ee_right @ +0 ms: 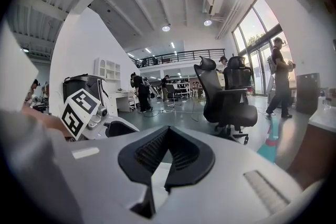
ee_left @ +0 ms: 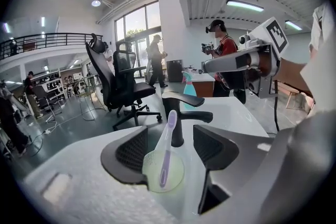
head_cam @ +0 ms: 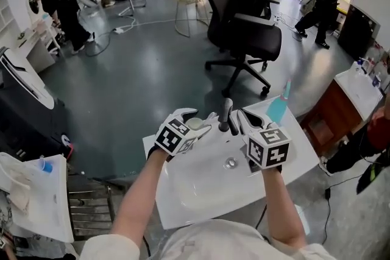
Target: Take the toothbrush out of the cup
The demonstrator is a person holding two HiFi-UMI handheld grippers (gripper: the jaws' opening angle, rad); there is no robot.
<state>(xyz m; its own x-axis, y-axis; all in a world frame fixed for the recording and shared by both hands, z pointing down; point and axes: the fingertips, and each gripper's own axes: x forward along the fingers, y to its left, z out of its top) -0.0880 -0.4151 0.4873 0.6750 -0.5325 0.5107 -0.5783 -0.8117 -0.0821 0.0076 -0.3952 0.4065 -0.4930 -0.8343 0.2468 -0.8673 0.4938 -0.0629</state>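
Note:
A clear pale-green cup (ee_left: 170, 174) stands on the rim of the white sink (head_cam: 195, 192), left of the black faucet (head_cam: 226, 114). A purple toothbrush (ee_left: 167, 147) leans in it, head up. My left gripper (ee_left: 169, 136) is open around the cup, one jaw on each side; in the head view the left gripper (head_cam: 204, 125) reaches the cup (head_cam: 195, 123) from the left. My right gripper (head_cam: 239, 120) hovers just right of the faucet, and in its own view the right gripper (ee_right: 167, 139) is shut with nothing between the pads.
A teal spray bottle (head_cam: 278, 108) stands at the sink's far right corner. Black office chairs (head_cam: 250, 33) are on the floor beyond. A wooden cabinet (head_cam: 332, 112) sits to the right, and a white table (head_cam: 55, 204) to the left. People stand in the background.

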